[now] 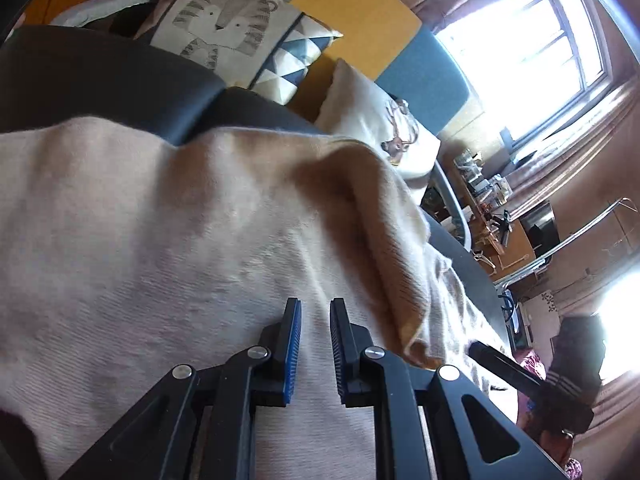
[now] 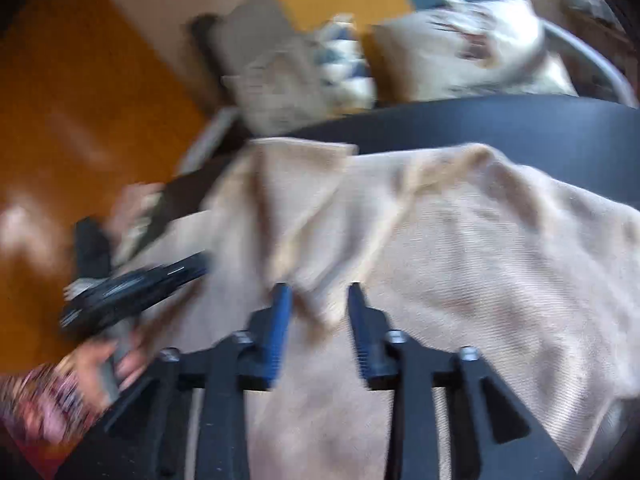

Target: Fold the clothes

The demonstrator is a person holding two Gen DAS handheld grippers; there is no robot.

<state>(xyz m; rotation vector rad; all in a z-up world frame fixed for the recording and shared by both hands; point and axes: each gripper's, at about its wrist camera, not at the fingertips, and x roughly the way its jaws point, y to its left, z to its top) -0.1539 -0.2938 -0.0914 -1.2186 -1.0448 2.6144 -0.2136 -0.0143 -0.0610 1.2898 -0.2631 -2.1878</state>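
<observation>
A beige ribbed garment (image 1: 168, 220) lies spread over a dark table (image 1: 100, 76). A folded flap of it (image 1: 372, 220) stands up to the right in the left wrist view. My left gripper (image 1: 315, 304) is open, its jaws a small gap apart just above the cloth, holding nothing. In the blurred right wrist view the same garment (image 2: 460, 248) covers the table (image 2: 500, 124). My right gripper (image 2: 318, 292) is open over a loose fold of the cloth (image 2: 312, 216). The left gripper (image 2: 132, 284) shows at the left there, held by a hand.
Cushions lie behind the table: a tiger print one (image 1: 224, 20), a triangle pattern one (image 1: 292, 60) and a white one (image 1: 376, 116). A bright window (image 1: 528, 52) and a cluttered desk (image 1: 492, 216) are at the right. An orange floor (image 2: 80, 112) shows at the left.
</observation>
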